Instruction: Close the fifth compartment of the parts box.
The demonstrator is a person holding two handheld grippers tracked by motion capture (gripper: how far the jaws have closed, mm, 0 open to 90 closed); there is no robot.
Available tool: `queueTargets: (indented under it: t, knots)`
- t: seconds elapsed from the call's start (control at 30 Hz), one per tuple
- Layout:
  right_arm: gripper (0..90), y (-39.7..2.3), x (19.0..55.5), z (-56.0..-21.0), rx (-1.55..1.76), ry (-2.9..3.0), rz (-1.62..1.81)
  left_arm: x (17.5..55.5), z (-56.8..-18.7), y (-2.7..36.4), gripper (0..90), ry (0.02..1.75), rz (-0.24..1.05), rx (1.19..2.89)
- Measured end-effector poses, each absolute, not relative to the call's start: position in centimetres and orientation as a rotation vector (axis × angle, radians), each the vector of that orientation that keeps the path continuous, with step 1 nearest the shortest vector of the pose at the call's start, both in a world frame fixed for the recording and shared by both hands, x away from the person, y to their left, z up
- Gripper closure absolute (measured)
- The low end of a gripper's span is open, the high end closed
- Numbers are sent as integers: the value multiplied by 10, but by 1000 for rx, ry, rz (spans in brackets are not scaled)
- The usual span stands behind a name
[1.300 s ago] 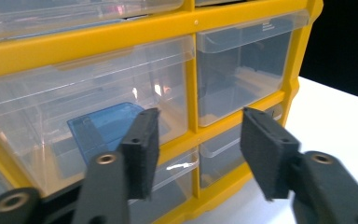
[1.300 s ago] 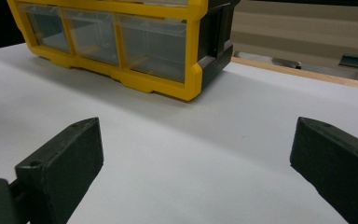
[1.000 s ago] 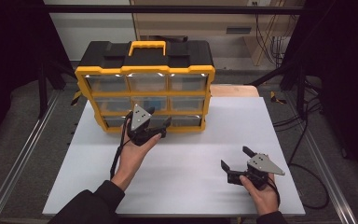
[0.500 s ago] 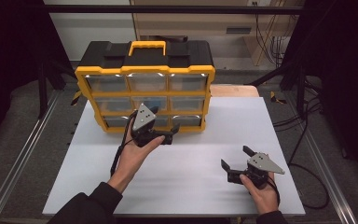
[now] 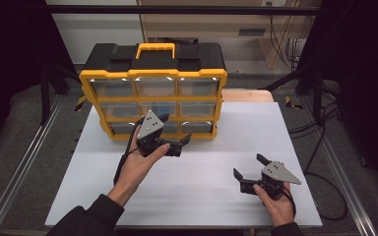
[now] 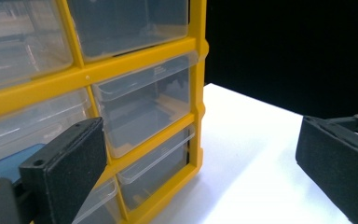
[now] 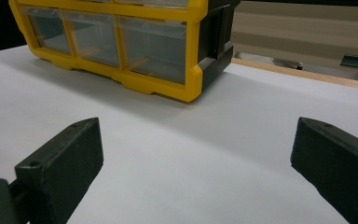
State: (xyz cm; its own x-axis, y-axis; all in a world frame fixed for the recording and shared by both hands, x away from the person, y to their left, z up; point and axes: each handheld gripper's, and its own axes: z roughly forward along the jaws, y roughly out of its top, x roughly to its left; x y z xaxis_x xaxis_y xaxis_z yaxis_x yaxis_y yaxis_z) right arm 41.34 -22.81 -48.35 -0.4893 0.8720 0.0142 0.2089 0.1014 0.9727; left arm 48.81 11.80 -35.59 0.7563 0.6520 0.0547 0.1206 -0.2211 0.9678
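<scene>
High view showed the left claw (image 5: 176, 131) spread and empty just before the organizer's (image 5: 153, 78) bottom drawers (image 5: 195, 127), all shut, none yet pulled; right claw (image 5: 250, 165) spread, idle on the tabletop (image 5: 206, 187).

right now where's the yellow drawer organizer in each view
high view: organizer stands at the table's far left-centre, left gripper just in front of its bottom row.
left gripper view: it takes up the left half, clear drawers close up.
right gripper view: it sits upper left, bottom row and right corner.
shared landmark: its yellow bottom right corner on the white table.
</scene>
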Motion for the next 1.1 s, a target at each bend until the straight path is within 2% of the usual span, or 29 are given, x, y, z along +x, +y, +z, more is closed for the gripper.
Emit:
queueTargets:
  t: [1.1]
  knots:
    - [26,-229,412,-483,1055,1778,1423,475,-333,167,20,578,627,1751]
